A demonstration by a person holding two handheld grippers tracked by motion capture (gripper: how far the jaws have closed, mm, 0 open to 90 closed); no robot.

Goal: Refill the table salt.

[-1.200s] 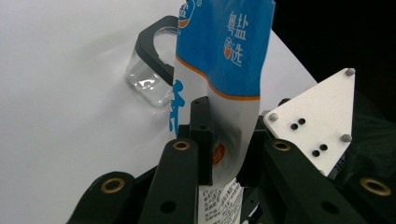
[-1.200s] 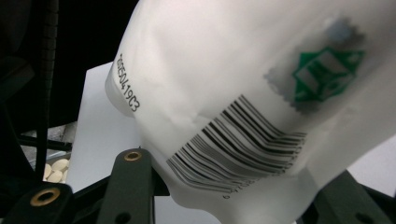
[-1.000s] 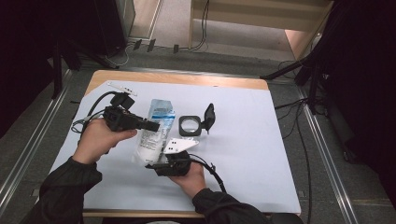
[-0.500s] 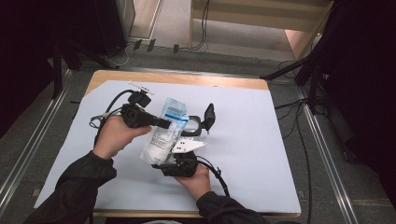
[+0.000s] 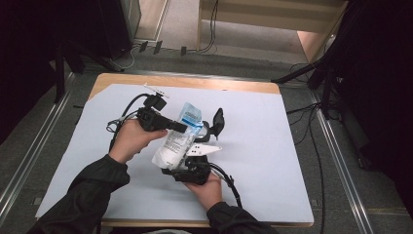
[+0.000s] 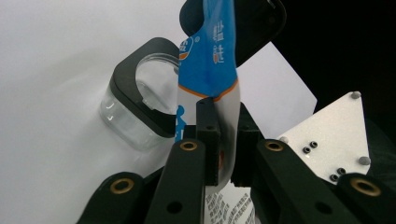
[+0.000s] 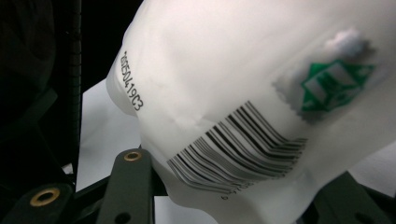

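A white pouch with a blue printed top (image 5: 176, 142) is held tilted above the table between both hands. My left gripper (image 5: 187, 128) is shut on its upper blue part (image 6: 210, 56). Its pads (image 6: 208, 140) still pinch the film, though the jaws have just been opening slightly. My right gripper (image 5: 184, 166) is shut on the pouch's lower end, and the barcode side (image 7: 261, 93) bulges between its jaws (image 7: 236, 182). Just beyond the pouch's top stands a clear square jar with a black rim (image 6: 135, 112) (image 5: 206, 130), its black flip lid (image 5: 218, 120) raised.
A white sheet (image 5: 272, 146) covers the wooden table, with bare room to the right and left. Black cables (image 5: 122, 119) trail from the grippers. The right gripper's grey plate (image 6: 334, 135) shows beside the pouch. Floor rails and cords surround the table.
The left hand has moved right toward the jar. The pouch has come up off the sheet and its blue top now sits next to the jar's opening. The right hand stayed put.
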